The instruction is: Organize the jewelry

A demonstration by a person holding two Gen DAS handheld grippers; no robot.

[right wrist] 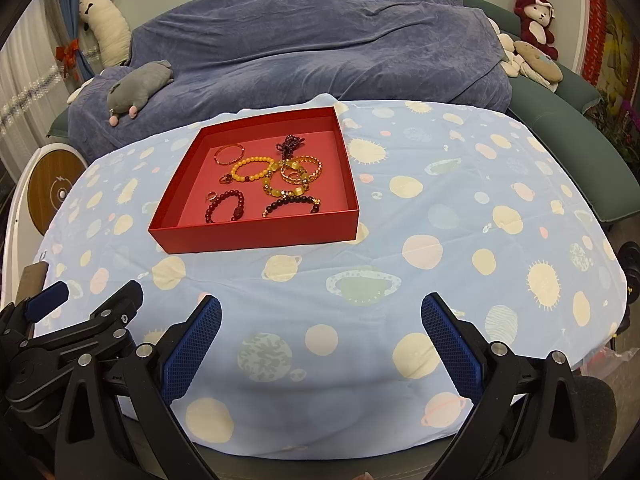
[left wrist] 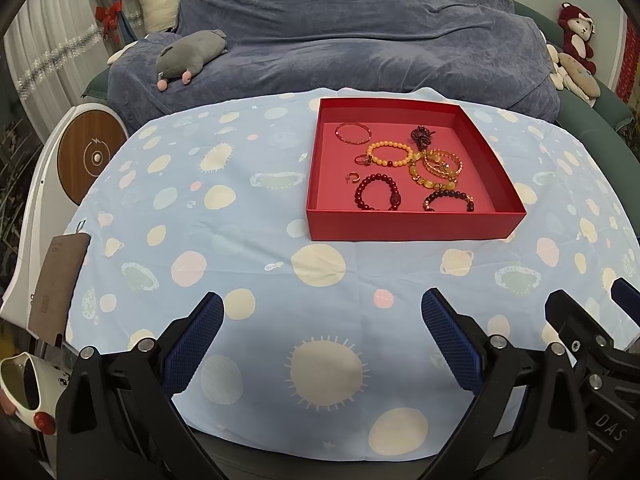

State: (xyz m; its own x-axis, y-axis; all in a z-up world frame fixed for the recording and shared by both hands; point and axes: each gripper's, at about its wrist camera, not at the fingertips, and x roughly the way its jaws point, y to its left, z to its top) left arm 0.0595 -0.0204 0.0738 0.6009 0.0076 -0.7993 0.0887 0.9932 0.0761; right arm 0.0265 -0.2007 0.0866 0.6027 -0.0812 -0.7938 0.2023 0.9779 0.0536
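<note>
One red box [left wrist: 412,226] sits on the planet-print cloth [left wrist: 240,240], holding about nine pieces: a thin bangle [left wrist: 353,133] far left, a dark red bead bracelet [left wrist: 376,192], an orange bead bracelet [left wrist: 390,153], and a yellow tangle [left wrist: 438,168] to the right. Its near edge runs left-right. The left gripper [left wrist: 322,344] and right gripper [right wrist: 320,344], both spread wide and empty, hover well short of it.
</note>
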